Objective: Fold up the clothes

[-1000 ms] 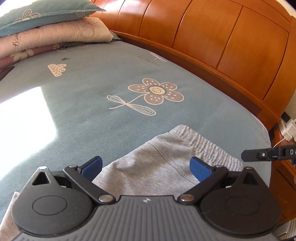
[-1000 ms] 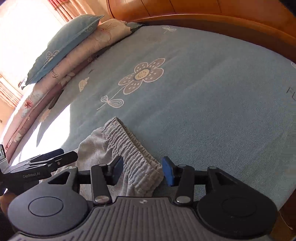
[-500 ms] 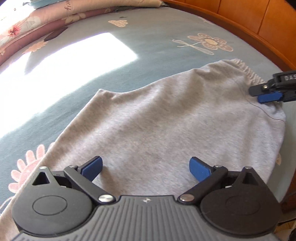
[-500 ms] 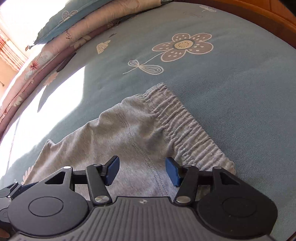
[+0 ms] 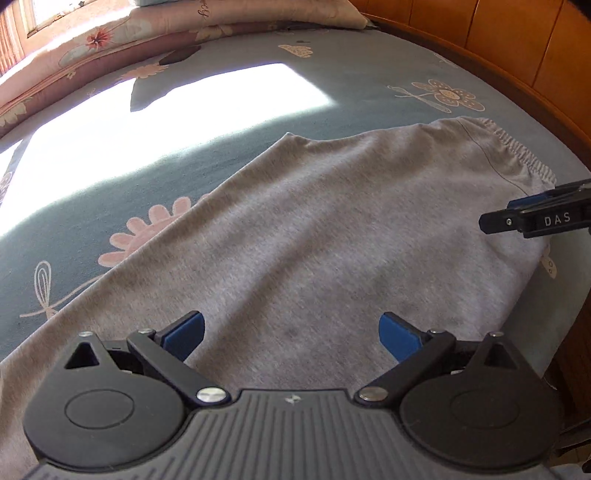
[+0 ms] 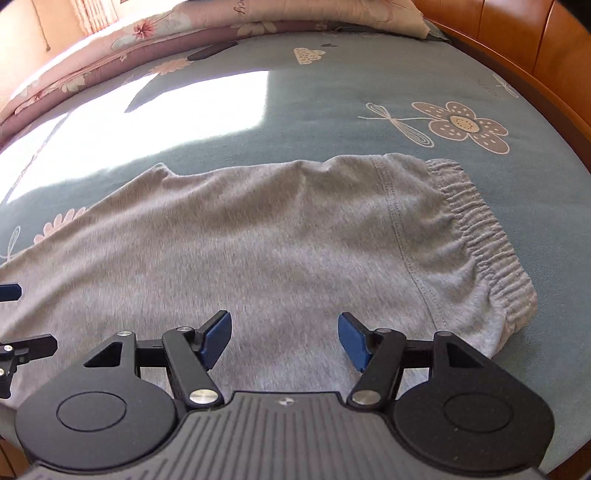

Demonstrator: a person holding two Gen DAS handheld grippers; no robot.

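Note:
Grey sweatpants (image 5: 332,236) (image 6: 258,243) lie flat on the blue flowered bed sheet (image 5: 221,155), their elastic waistband (image 6: 484,236) at the right end. My left gripper (image 5: 291,334) hovers open over the middle of the cloth, nothing between its blue pads. My right gripper (image 6: 284,338) is over the cloth near the waistband, its jaws opening, with nothing pinched between them. The right gripper's fingers (image 5: 535,219) show at the right edge of the left wrist view. The left gripper's fingertips (image 6: 22,347) show at the left edge of the right wrist view.
Folded pink and floral quilts and pillows (image 6: 184,26) are stacked along the far side of the bed. A wooden headboard (image 5: 517,44) curves around the right. A bright sunlit patch (image 5: 147,122) falls on the sheet beyond the pants.
Both grippers swung from the waistband end towards the body of the pants. The right gripper let go of the waistband and its jaws widened. The pants now lie spread flat.

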